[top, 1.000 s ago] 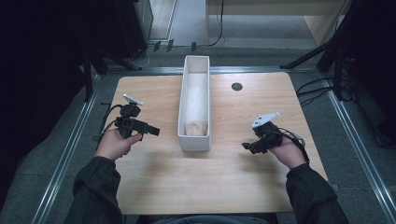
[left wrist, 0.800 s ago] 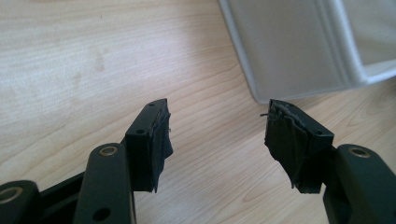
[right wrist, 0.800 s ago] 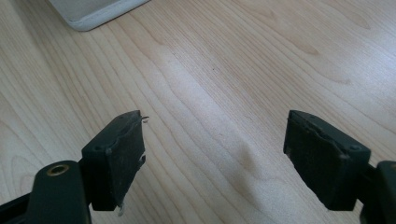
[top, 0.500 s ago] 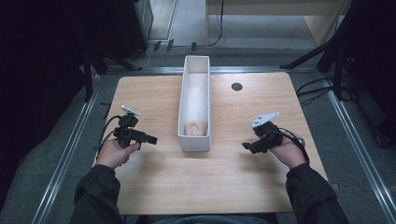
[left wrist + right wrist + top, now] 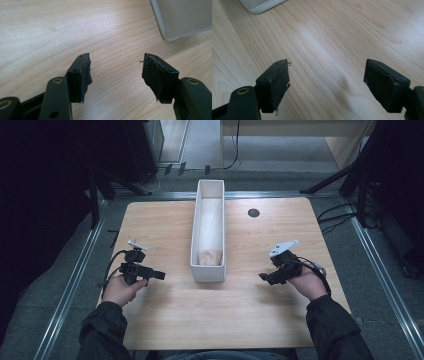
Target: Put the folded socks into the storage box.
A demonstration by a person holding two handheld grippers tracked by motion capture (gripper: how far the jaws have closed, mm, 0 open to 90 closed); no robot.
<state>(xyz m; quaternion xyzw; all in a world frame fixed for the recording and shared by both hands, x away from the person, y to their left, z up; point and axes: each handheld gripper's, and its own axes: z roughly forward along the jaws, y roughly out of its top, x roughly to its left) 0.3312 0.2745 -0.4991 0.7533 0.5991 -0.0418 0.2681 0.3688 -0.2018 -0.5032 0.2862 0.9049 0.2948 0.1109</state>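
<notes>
Above table (image 5: 165, 330), empty open grippers (image 5: 116, 72)

Light wooden tabletop (image 5: 165, 220) is lying flat; small round black hole (image 5: 253, 212) is sitting at 1 o'clock.

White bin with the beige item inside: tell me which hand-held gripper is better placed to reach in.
Left, marginally. The left hand-held gripper points at the white bin, open and empty; the right hand-held gripper sits slightly farther away.
</notes>
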